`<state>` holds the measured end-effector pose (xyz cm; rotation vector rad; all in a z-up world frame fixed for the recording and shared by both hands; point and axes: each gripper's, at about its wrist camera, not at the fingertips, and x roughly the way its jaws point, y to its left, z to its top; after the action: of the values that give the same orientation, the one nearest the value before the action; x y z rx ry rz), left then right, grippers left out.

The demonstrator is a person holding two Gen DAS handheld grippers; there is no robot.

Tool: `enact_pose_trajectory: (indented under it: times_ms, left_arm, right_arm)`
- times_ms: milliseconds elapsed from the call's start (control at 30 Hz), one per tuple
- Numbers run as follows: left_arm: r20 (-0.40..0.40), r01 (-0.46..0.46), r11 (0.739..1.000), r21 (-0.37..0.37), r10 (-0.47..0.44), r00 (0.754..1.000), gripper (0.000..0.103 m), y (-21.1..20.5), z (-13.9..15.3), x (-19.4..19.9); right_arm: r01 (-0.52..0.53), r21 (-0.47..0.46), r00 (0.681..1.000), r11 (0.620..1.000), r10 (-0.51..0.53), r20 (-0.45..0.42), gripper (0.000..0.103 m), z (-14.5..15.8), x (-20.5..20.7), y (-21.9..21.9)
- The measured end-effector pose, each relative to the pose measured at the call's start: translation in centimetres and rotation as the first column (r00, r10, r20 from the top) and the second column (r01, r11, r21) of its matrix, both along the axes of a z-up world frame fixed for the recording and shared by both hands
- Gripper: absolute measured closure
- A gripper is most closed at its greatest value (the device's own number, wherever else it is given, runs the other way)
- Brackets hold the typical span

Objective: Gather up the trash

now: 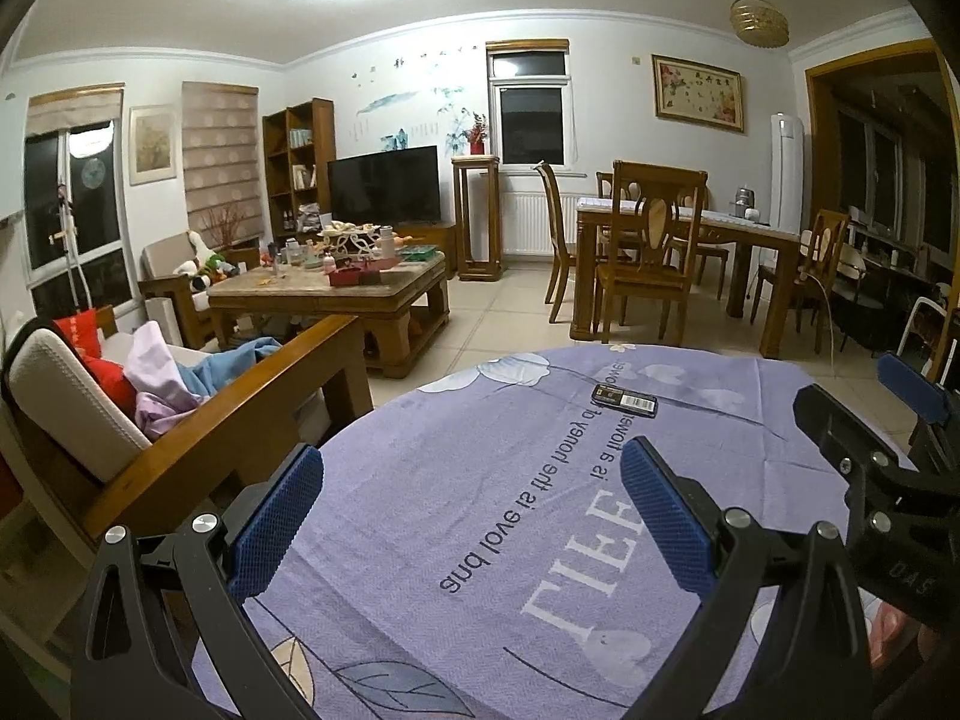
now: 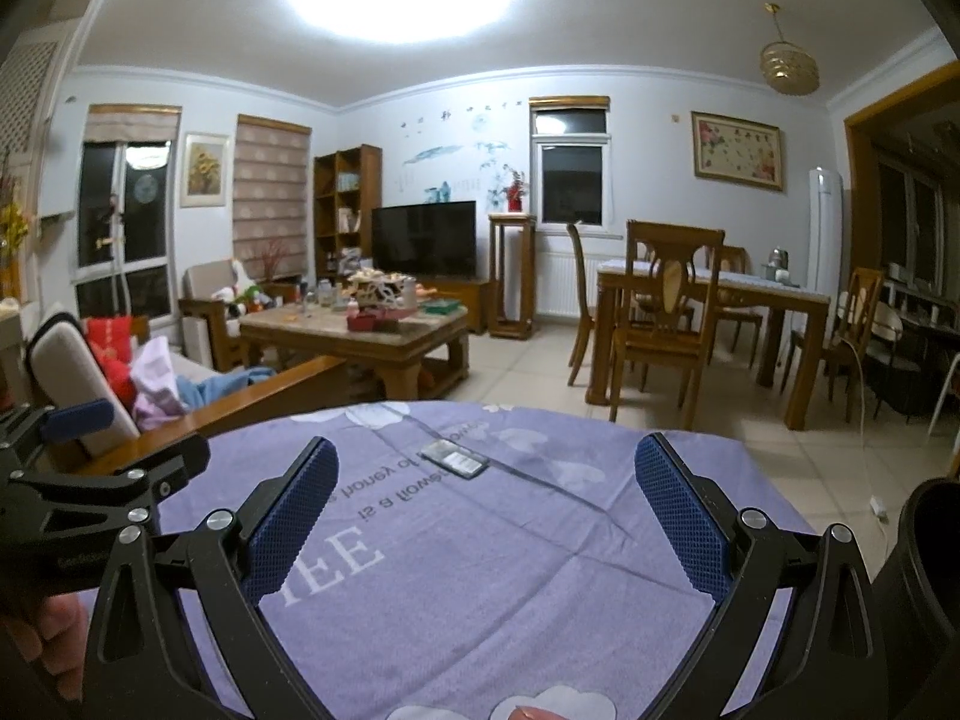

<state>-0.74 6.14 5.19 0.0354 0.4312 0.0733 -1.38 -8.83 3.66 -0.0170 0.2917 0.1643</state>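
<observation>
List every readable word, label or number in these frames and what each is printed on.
"LIFE", large white letters, upside down, on the purple tablecloth.
"and love is the honey", smaller dark line on the same cloth.
"is a flower", partly cut off, same cloth.
Small dark packet: barcode and print, too small to read.
Right tool: embossed mark on its body, unclear.
Framed picture: characters too blurred.

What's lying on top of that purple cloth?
A single small dark packet with a barcode lies flat on the purple cloth. What is under the cloth is covered.
</observation>
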Motion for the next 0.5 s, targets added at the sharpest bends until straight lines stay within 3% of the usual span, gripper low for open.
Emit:
enact_pose_trajectory:
  times_ms: [500]
  left_arm:
    - [-0.010,0.007,1.000,-0.009,-0.007,1.000,0.005,0.25,0.05,0.39]
  right_arm:
    - [0.000,-0.001,1.000,1.000,0.000,0.000,0.005,0.17,-0.04,0.06]
